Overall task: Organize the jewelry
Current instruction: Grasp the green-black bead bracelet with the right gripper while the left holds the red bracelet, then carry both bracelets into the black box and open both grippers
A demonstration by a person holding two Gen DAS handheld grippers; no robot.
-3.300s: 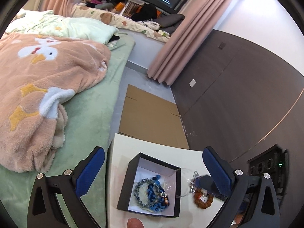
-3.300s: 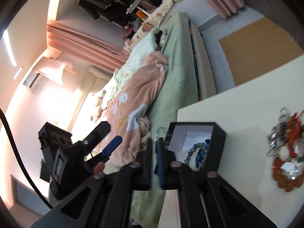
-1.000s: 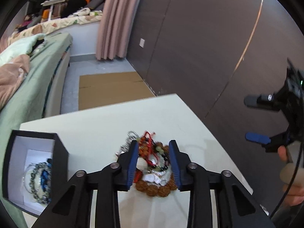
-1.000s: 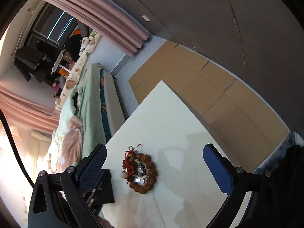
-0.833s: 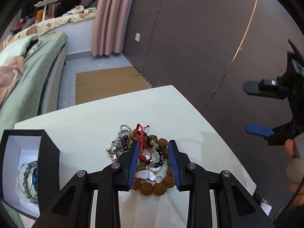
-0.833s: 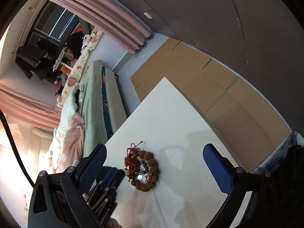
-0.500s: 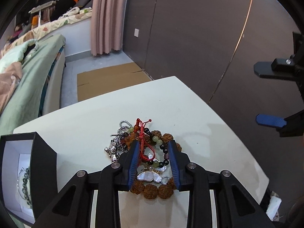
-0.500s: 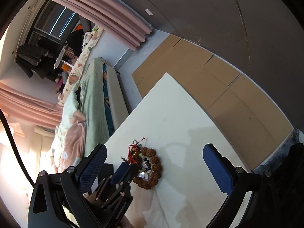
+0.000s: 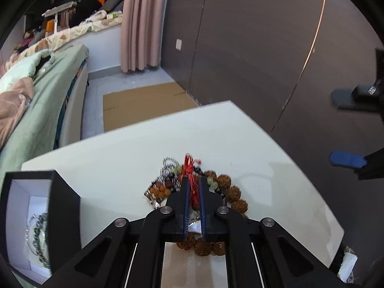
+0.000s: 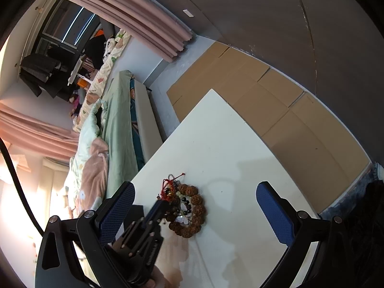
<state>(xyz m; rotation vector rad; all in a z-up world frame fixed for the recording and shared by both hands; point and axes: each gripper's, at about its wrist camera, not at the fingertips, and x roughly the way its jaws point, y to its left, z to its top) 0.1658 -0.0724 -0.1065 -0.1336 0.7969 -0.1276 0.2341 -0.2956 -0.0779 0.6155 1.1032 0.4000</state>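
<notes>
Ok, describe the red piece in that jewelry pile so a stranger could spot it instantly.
On the white table, right of the black box, lies a jewelry heap ringed by knobbly brown beads. The red cord bracelet runs through its middle, pinched by the left gripper: the only bright red strand.

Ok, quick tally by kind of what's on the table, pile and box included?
Black jewelry box: 1
Brown seed-bead bracelet: 1
Red cord bracelet: 1
Silver chain: 1
Grey-green bead bracelet, in the box: 1
Total: 5; the finer tangled strands in the pile can't be counted.
</notes>
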